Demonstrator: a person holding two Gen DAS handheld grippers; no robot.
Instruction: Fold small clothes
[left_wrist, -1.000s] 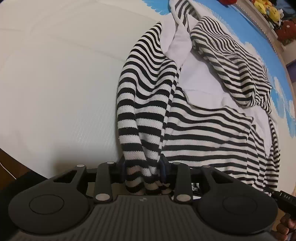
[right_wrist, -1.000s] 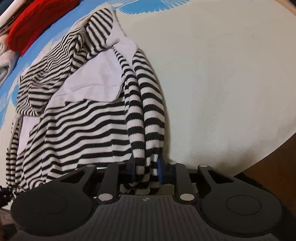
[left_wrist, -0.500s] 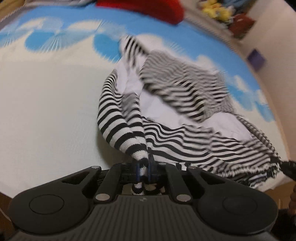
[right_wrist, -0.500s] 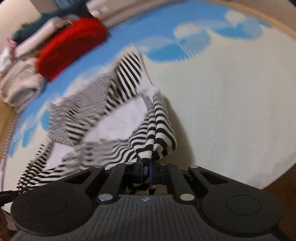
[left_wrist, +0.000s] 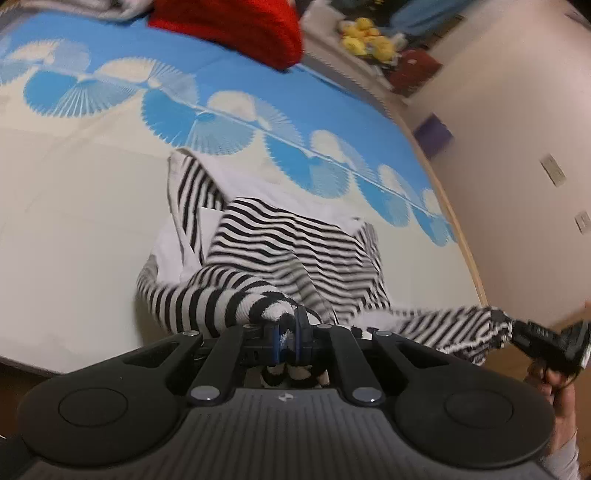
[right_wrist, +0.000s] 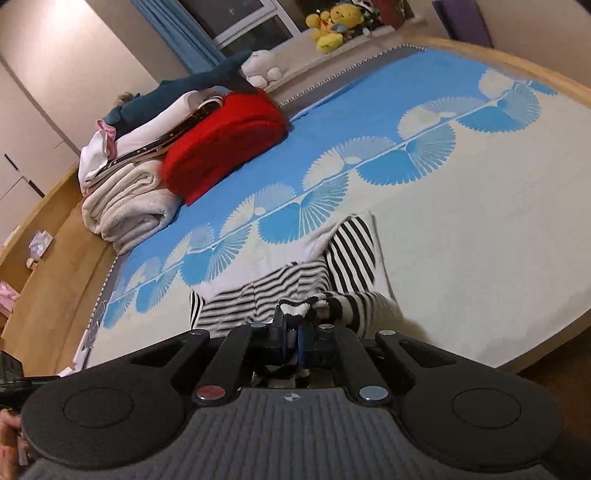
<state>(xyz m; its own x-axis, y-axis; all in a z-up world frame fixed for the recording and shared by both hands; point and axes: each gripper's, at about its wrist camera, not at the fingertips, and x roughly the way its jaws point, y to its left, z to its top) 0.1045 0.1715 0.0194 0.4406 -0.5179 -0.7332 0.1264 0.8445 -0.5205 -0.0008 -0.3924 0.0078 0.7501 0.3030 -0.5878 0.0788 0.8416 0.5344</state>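
left gripper (left_wrist: 287, 332) is clamped tight on a bunched striped cuff of the sweater (left_wrist: 295, 243), blue pads pinching knit with the cuff end poking out behind the jaws. right gripper (right_wrist: 291, 334) is likewise closed on the other cuff, fuzzy rolled edge sitting just ahead of its jaws; in the left view it shows at the far right edge with a stretch of striped fabric running to it. the body of the sweater hangs from both grips and drapes ahead of the jaws onto the bed cover (right_wrist: 480, 221), partly touching it, a white lining panel showing to the left of the left jaws. step in hand looks like the lift-and-spread before the first fold, nothing folded yet. next move, my read: keep both pinches firm, draw the cuffs apart so the body goes flat, then lay it down square. risk is chunky knit slipping out of narrow pads. material: thick soft black-and-white rib knit, floppy, blurred here. cover is flat woven cloth, cream with blue fan print. beyond the jaws, well apart: a red folded blanket (right_wrist: 221, 144) beside a pale rolled towel stack (right_wrist: 125, 206).
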